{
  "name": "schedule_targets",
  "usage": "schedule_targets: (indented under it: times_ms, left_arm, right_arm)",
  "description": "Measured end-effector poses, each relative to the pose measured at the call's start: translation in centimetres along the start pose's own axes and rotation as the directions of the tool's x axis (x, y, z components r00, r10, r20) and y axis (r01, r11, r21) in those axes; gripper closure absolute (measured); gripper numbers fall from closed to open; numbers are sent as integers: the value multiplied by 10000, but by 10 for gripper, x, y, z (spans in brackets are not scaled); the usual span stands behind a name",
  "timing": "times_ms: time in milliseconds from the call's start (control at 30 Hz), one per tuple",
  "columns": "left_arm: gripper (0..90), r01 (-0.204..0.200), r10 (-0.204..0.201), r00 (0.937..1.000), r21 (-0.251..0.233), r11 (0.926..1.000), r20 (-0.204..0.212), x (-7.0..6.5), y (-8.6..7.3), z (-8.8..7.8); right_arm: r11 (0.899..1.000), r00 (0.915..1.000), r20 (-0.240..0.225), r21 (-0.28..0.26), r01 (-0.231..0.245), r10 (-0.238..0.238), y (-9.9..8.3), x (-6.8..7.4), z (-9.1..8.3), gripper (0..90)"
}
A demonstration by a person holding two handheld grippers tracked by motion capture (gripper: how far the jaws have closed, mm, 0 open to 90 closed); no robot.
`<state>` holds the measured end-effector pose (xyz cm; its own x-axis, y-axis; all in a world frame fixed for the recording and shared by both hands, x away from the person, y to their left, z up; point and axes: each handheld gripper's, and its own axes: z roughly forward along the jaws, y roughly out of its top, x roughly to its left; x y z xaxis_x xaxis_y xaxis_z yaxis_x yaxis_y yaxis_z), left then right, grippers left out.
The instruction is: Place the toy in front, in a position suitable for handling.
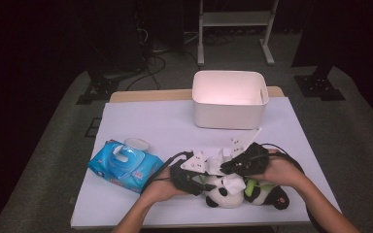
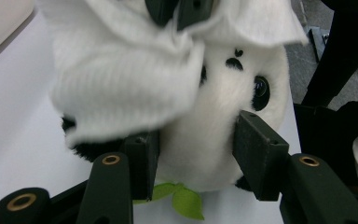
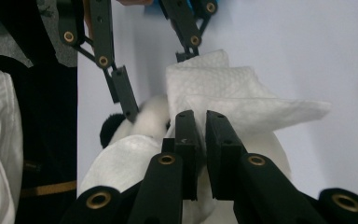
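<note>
A black-and-white panda plush (image 1: 223, 196) lies near the table's front edge with a green leaf at its chest. My left gripper (image 1: 198, 180) reaches it from the left. In the left gripper view its pads (image 2: 256, 147) press both sides of the panda's head (image 2: 209, 126). My right gripper (image 1: 229, 169) comes in from the right, shut on a white wipe (image 1: 218, 167). That wipe (image 3: 233, 93) drapes over the panda's face (image 3: 151, 119) ahead of the right gripper (image 3: 201, 128). The wipe (image 2: 121, 84) hides the upper left of the head.
A blue pack of wet wipes (image 1: 124, 165) lies at the front left with its flap open, a small white lid (image 1: 136, 144) behind it. A white bin (image 1: 229, 99) stands at the back centre. The white table cover (image 1: 150, 121) is bare between them.
</note>
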<state>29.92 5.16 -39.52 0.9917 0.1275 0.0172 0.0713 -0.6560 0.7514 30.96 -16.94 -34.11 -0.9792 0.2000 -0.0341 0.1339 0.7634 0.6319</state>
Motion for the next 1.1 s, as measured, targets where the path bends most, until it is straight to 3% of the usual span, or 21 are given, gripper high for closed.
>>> schedule_targets:
  times_ms: [167, 433, 567, 700, 833, 1100]
  left_arm:
    - [518, -140, 140, 9999, 83, 9999, -18, 0, 1, 1]
    - [511, 51, -52, 10000, 117, 9999, 54, 2, 0, -1]
    - [466, -4, 3, 10000, -75, 10000, -62, 0, 8, -7]
    - [491, -167, 167, 9998, 25, 9999, 63, -5, 11, -2]
    - [498, -431, 430, 9991, 139, 9990, 70, -8, 10, -1]
    - [503, -674, 671, 9977, 227, 9975, 134, -11, 9, -2]
  right_arm:
    - [9997, 9994, 236, 10, -238, 238, -7, -8, -12, 832]
    - [9998, 9995, 267, 117, -151, 148, 3, -15, 3, 833]
    - [9995, 9991, 270, -75, -312, 314, -6, -11, -3, 833]
    - [9992, 9993, 101, -171, -368, 369, -11, -5, -8, 833]
    - [9997, 9998, 73, 170, -196, 195, 0, -4, -7, 833]
    - [9964, 9996, 101, 811, 250, -259, 29, -10, 14, 835]
